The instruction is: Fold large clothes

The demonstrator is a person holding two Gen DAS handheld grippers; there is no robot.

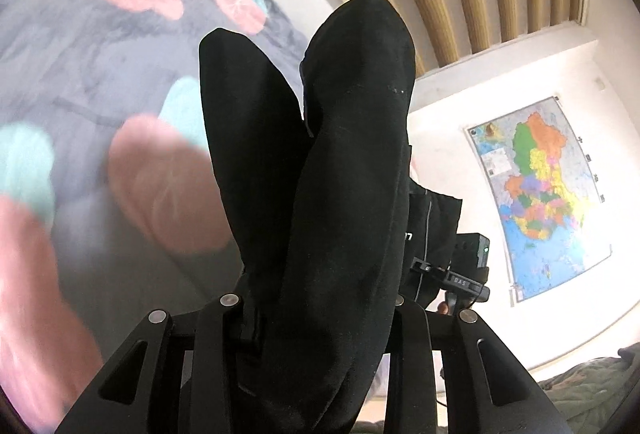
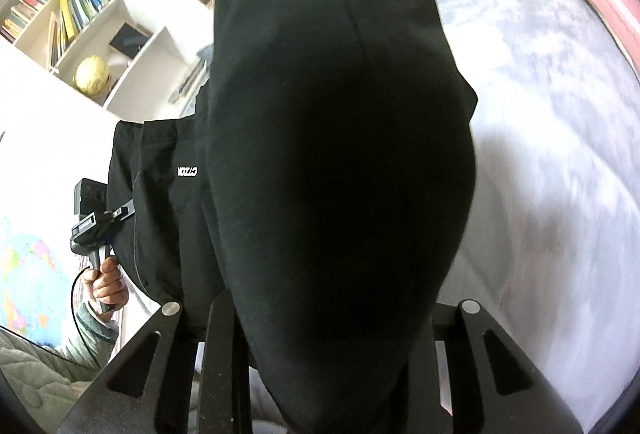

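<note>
Both the left gripper [image 1: 316,274] and right gripper [image 2: 332,294] have their jaws clamped on the black garment [image 2: 320,138], lifted above the bed [image 2: 540,154], so folding looks barely begun.

Garment [image 1: 340,194] hangs between both tools, above blanket [image 1: 80,74]; map [image 1: 540,194] on wall behind.

Black garment [image 1: 332,194] drapes over the left gripper [image 1: 316,314], hiding its fingertips; jaws' closure cannot be read. The same cloth covers the right gripper [image 2: 332,314] likewise. Floral blanket [image 1: 120,138] is motion-blurred near the lens. Wall map [image 1: 540,194] lettering is too small to read. Book [image 2: 66,14] titles are illegible.
</note>
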